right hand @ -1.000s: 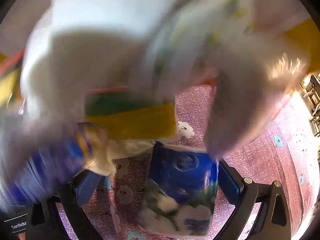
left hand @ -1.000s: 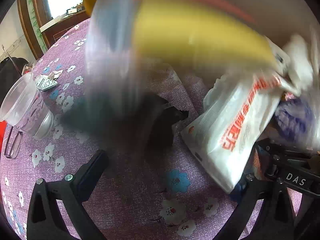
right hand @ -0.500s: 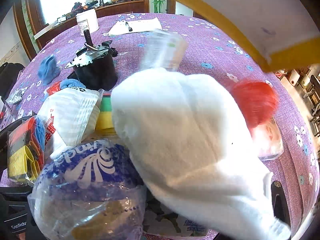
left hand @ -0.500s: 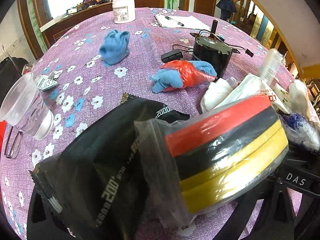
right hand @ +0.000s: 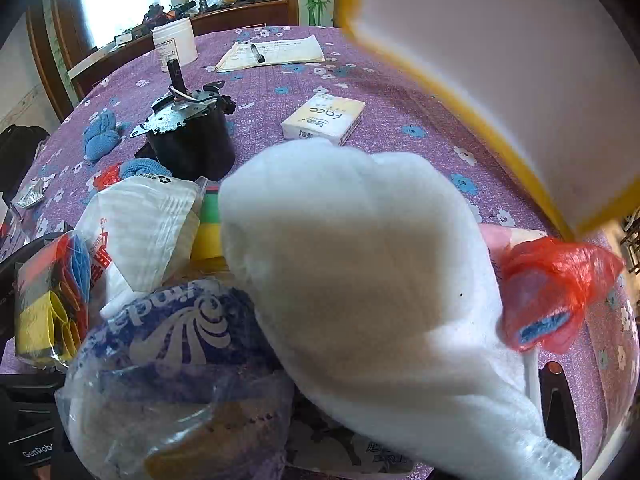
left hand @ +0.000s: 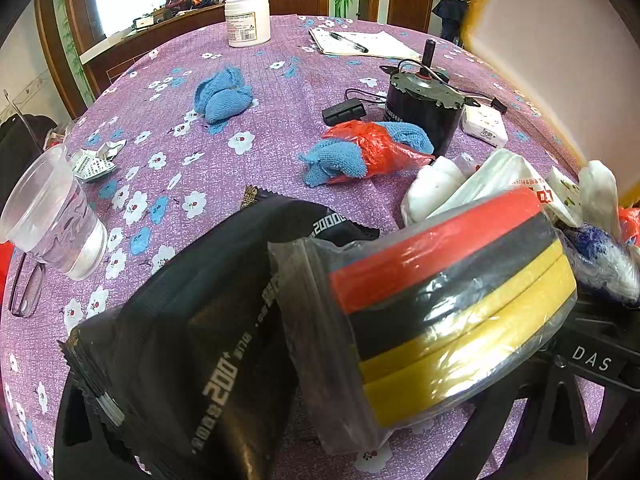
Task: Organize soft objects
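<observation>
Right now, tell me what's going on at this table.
A person with two handheld grippers is sorting soft items on a purple floral tablecloth. A pile has just landed in front of both cameras: a black packet, a bag of coloured foam pads, a white cloth. The pile hides both grippers' fingers. Blue cloths lie farther back.

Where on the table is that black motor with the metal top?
In the left wrist view the black cylindrical motor stands upright, right of centre, behind the red plastic bag with blue cloths and left of a small white tissue pack.

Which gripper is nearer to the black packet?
Left. The black packet lies directly across the left gripper, covering its fingers. The right gripper sits further right, under the white cloth.
</observation>
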